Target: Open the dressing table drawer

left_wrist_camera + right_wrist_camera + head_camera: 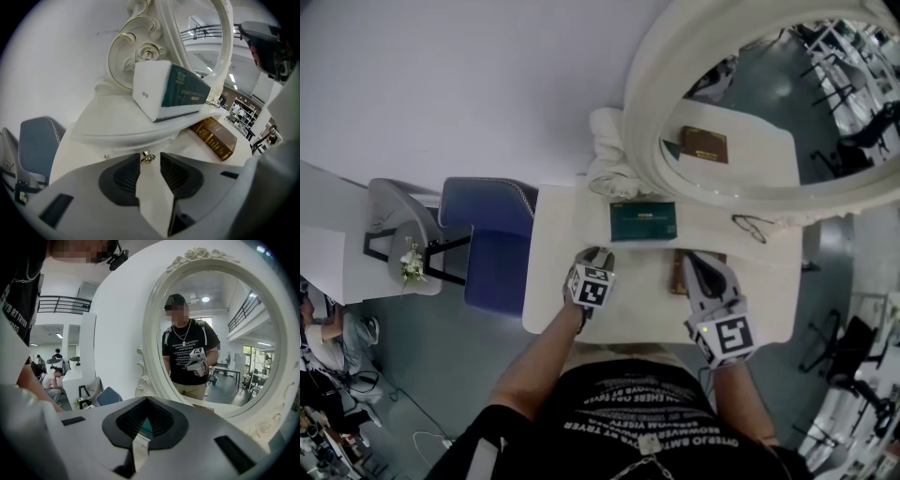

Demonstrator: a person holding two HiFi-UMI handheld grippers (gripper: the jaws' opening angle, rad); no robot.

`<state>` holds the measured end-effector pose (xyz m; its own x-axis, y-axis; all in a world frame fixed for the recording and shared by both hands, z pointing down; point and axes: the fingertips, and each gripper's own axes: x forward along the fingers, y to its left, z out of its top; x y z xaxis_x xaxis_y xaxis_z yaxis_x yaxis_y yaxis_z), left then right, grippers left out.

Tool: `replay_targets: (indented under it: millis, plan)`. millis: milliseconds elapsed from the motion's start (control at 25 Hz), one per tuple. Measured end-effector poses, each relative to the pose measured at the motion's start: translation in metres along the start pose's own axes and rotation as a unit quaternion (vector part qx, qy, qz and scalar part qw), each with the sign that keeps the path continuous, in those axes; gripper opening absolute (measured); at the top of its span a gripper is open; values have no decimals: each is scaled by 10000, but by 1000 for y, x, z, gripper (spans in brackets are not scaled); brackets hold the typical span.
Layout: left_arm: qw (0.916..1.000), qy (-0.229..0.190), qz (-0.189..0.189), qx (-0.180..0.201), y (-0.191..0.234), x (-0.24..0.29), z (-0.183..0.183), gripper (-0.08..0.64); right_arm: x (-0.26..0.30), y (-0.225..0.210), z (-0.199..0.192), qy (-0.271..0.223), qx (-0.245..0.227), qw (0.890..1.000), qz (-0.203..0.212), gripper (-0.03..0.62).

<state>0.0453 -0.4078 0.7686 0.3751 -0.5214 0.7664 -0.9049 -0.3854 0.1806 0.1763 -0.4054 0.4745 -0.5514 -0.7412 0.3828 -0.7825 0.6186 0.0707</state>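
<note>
**A:** From overhead, the left tongs [597, 255] dip at the desk [553, 281] edge, just in front and left of the green box [643, 221].

**B:** Their own view shows them spread and empty. The brass drawer knob [147, 158] is straight ahead between the tips, below that box.

**A:** And the right tongs [142, 426]?

**B:** Closed on nothing.

Open lab or office hall, staged bedroom corner: white dressing counter [562, 281], oval mirror [642, 122], mezzanine railing [61, 303], floor cables [356, 384], seated worker [58, 378].

Box [643, 221] on table [551, 274], book [215, 137] before it, mirror [649, 112] behind, chair [492, 246] left.
</note>
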Motion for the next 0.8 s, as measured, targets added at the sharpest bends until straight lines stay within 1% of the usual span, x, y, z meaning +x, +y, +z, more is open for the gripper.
replay_targets:
  millis: [160,280,400,480,520,720,800]
  plan:
    - [10000,38,-6,-82,-1,6,-1,120,-1,0,0,-8,34,10000,-4,2]
    - [9998,137,65,-129,1,3,-2,120,-2,0,-5,67,43,10000,-26,2]
    - [9997,97,159,-167,4,6,-2,117,-1,3,-3,-3,90,10000,-6,2]
    - [9996,112,217,-169,5,6,-3,94,-3,3,-3,1,41,10000,-46,2]
    - [9995,99,230,-175,5,6,-3,94,-5,4,-2,6,32,10000,-45,2]
    - [9994,224,216,-175,4,2,-5,92,-11,13,1,-50,131,9999,31,2]
    - [9995,162,190,-179,3,5,-5,92,-14,14,-1,-48,84,10000,12,2]
